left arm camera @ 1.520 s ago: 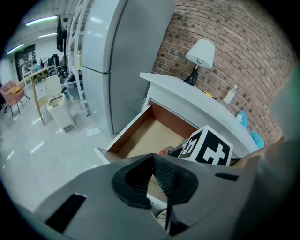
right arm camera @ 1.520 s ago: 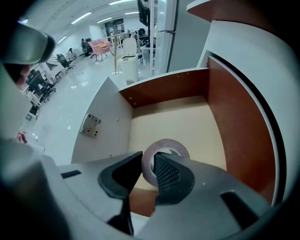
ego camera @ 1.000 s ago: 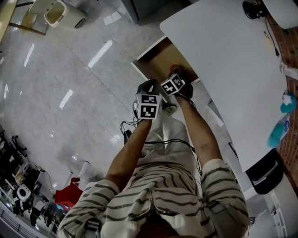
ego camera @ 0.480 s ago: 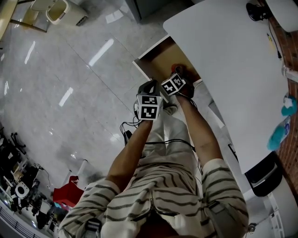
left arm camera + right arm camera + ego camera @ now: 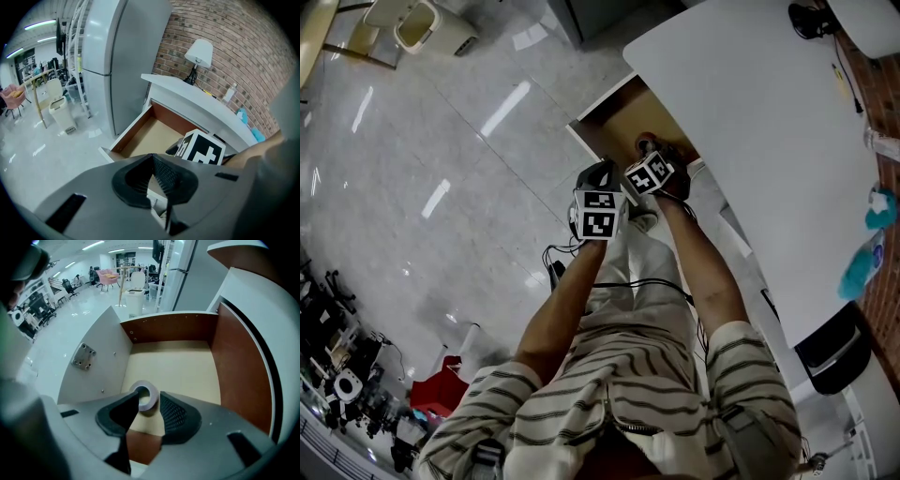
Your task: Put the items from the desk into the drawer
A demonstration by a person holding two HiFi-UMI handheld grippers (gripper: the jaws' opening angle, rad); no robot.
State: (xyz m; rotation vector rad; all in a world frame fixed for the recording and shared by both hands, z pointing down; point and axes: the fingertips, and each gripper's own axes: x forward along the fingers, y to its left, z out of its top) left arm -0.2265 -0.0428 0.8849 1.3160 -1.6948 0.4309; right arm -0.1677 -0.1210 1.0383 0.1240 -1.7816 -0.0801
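1. Tan board lines the drawer [image 5: 173, 366], which stands pulled out from under the white surface [image 5: 750, 122]. The tape [image 5: 152, 403] is already inside, on the floor near the front wall, at 6 o'clock in the right gripper view.
2. The right gripper [image 5: 148, 397] points steeply down into the drawer. Its jaws have just been opening and now stand wide. The tape shows between the tips, but neither pad presses on it, so I judge it released.
3. The left gripper [image 5: 152, 157] has its jaws together with nothing in them. In the head view it sits at 8 o'clock from the right one, outside the drawer front.
4. To finish this step well, I would keep the right jaws wide and lift straight up, so no pad catches the tape and drags it. The gripper should clear the front wall and the surface's edge at 2 o'clock before it swings away. The teal things [image 5: 867, 248], at 3 o'clock in the head view, likely come next.
5. In the head view the grippers cover the tape entirely. I cannot tell whether it lies flat or leans on its edge. The right gripper's own body hides the front strip of the drawer floor. The teal things are cut off at the frame edge and too small to name.
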